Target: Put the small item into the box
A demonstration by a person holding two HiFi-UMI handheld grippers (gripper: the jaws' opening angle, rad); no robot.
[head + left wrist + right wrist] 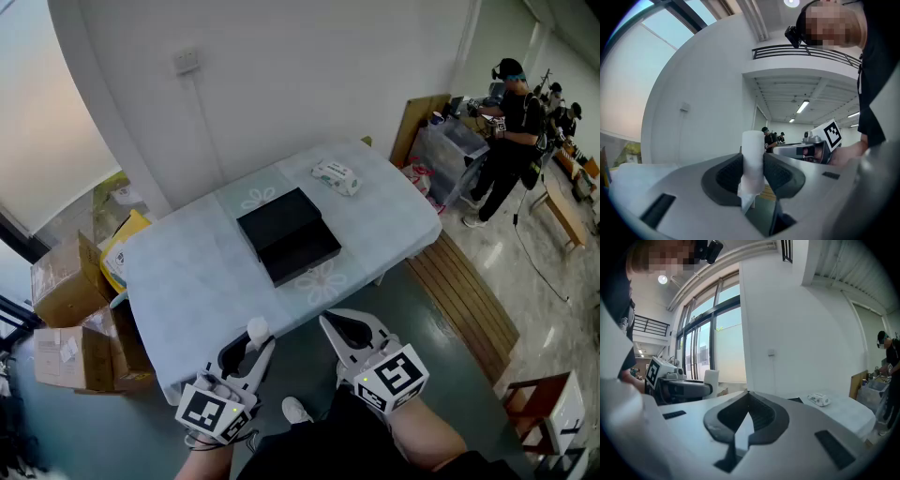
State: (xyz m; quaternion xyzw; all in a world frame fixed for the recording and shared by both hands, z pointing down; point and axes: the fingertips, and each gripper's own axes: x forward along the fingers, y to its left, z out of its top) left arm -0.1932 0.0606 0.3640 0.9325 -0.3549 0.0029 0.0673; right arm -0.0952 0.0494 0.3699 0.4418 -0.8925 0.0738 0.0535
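A black box lies in the middle of the table, on the pale blue cloth. Below the table's near edge, my left gripper is shut on a small white cylinder. In the left gripper view the cylinder stands upright, pinched between the dark pads of my left gripper. My right gripper hovers beside it, shut with nothing in it. In the right gripper view its tips meet, and the white cylinder shows at the left.
A white packet lies at the table's far right; it also shows as a white packet in the right gripper view. Cardboard boxes stand on the floor at the left. A wooden slat platform, a clear bin and a person are at the right.
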